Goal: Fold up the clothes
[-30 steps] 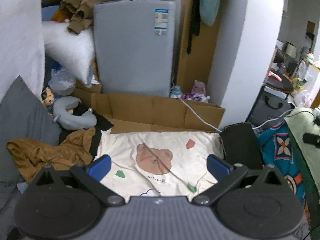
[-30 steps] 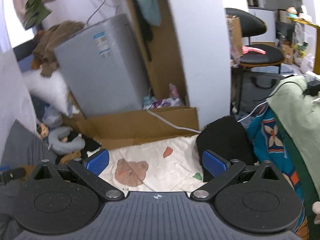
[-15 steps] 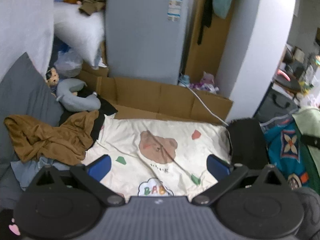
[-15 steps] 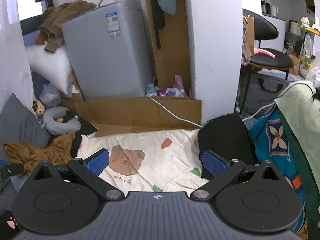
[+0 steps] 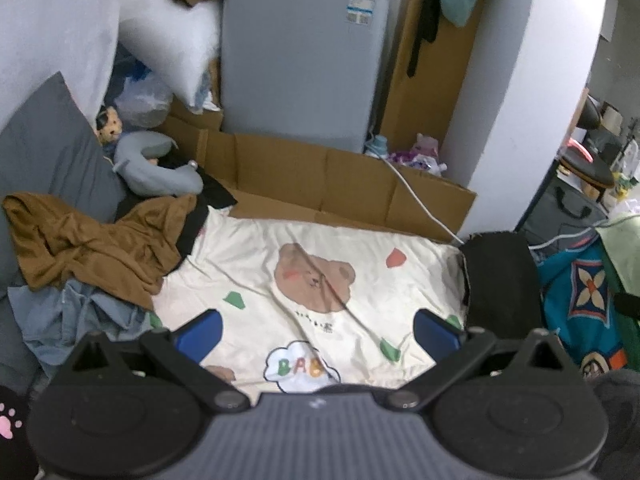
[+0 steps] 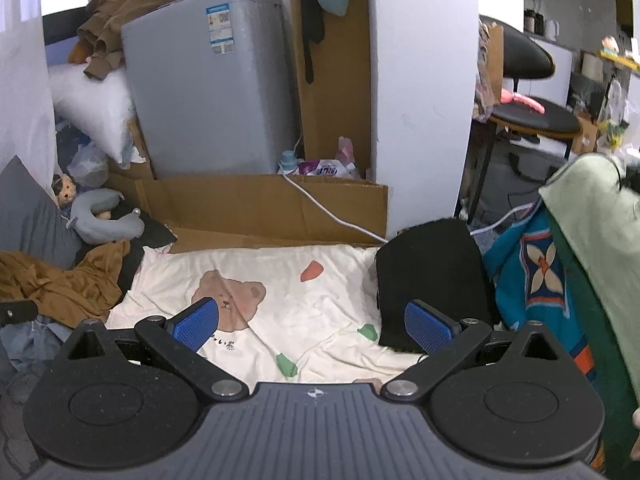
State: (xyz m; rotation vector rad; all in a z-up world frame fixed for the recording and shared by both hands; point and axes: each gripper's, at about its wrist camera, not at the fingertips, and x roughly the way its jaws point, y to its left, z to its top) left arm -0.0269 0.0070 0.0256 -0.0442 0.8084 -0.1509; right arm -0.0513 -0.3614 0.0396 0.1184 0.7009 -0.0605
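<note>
Above the bear sheet (image 5: pixel 320 280), both jaws gape.

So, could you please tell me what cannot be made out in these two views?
- Blue denim garment: left wrist view; brown crumpled garment and gripper body cover it.
- Folded black garment: right wrist view; near edge behind the gripper finger.
- Grey appliance's label: print too small.

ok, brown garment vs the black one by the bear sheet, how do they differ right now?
The brown garment lies crumpled in a loose heap off the left edge of the bear sheet; the black garment looks like a flat, squared block at the sheet's right edge. The brown one spreads wider and overlaps blue denim. Neither is held: left gripper and right gripper are both open.
</note>
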